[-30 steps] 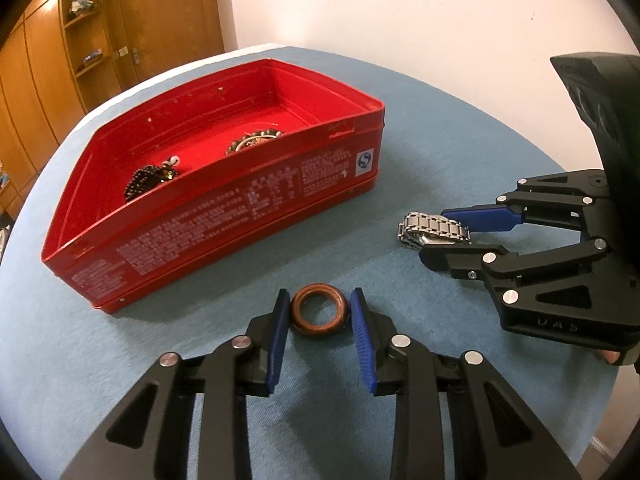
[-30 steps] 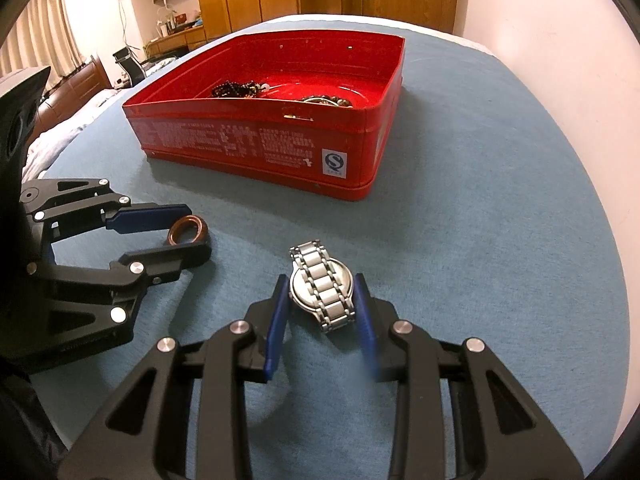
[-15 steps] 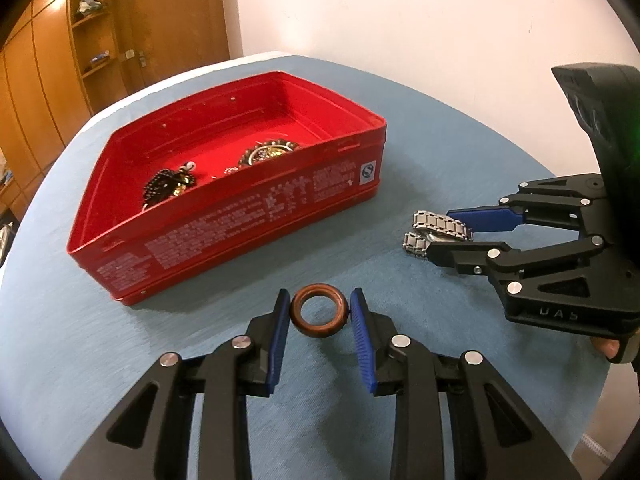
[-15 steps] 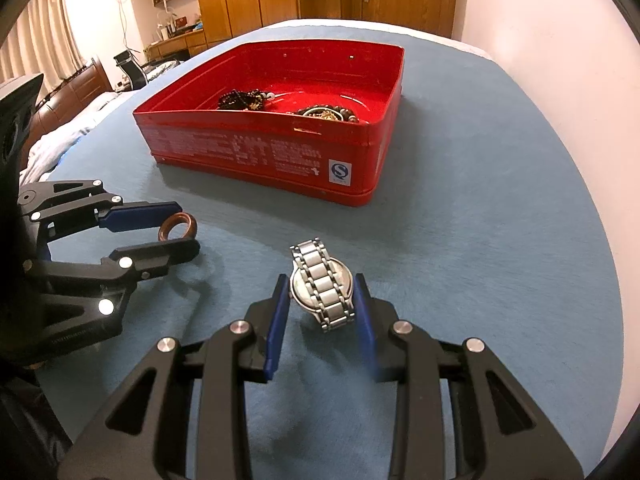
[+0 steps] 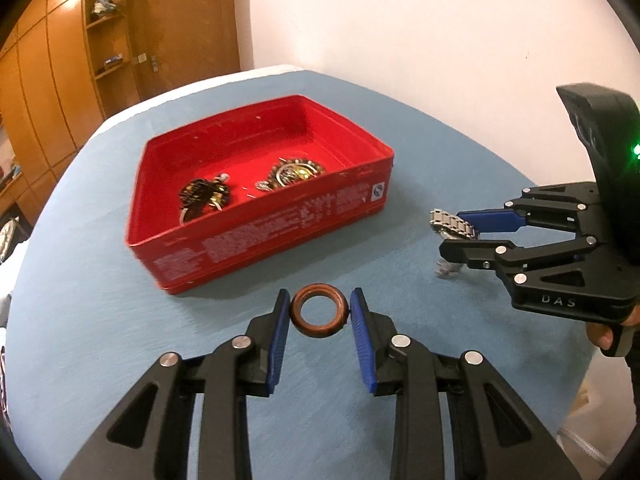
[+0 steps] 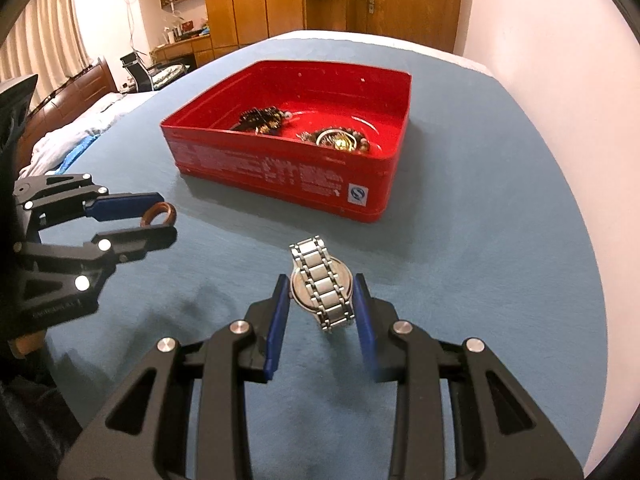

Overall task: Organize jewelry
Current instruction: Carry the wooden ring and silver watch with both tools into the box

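1. Since the earlier frames, both grippers have risen off the cloth, and the tin looks farther away.
2. Left gripper: pads clamped on the brown ring, held clear of the cloth.
3. Right gripper: pads clamped on the steel watch, also lifted.
4. Tin: holds two jewelry clusters.

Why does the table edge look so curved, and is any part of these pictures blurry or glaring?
Both views bend through a fisheye lens, so the blue table bulges and the corners go black. In the left wrist view the red tin has smeared lettering, and a green light glares at the right edge. In the right wrist view the watch is sharp, while the window at far left is washed out.
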The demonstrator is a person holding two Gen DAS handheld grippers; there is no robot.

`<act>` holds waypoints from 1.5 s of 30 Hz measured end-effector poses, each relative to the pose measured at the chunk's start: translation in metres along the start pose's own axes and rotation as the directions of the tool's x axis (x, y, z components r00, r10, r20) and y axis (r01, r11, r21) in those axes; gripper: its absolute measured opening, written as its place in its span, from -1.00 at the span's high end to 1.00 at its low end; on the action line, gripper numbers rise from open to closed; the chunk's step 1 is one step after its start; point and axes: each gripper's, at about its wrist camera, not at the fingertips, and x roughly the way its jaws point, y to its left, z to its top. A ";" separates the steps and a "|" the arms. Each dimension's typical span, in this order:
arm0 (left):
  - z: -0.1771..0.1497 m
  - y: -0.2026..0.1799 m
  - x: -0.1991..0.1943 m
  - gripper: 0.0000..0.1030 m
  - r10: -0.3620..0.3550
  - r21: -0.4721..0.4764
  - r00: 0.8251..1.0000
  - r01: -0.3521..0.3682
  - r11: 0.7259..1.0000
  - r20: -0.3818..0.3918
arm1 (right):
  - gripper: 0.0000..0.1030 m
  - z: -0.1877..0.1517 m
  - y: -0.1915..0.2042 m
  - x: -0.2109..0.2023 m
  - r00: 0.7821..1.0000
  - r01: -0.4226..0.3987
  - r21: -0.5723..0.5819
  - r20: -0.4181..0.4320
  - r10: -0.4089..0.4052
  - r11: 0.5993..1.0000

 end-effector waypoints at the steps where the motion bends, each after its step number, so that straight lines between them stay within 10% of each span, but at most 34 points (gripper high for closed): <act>1: 0.001 0.004 -0.006 0.41 -0.007 -0.010 1.000 0.007 1.000 0.002 | 0.41 0.001 0.001 -0.003 1.000 -0.002 -0.002 0.002 0.002 1.000; 24: 0.059 0.080 -0.066 0.41 0.088 -0.066 0.991 -0.082 0.995 0.101 | 0.42 0.078 0.023 -0.033 0.999 -0.003 -0.145 0.053 0.010 0.989; 45: 0.128 0.120 0.023 0.41 0.062 -0.073 0.998 -0.061 0.995 0.022 | 0.42 0.162 -0.009 0.038 0.997 -0.053 -0.081 -0.052 0.049 0.995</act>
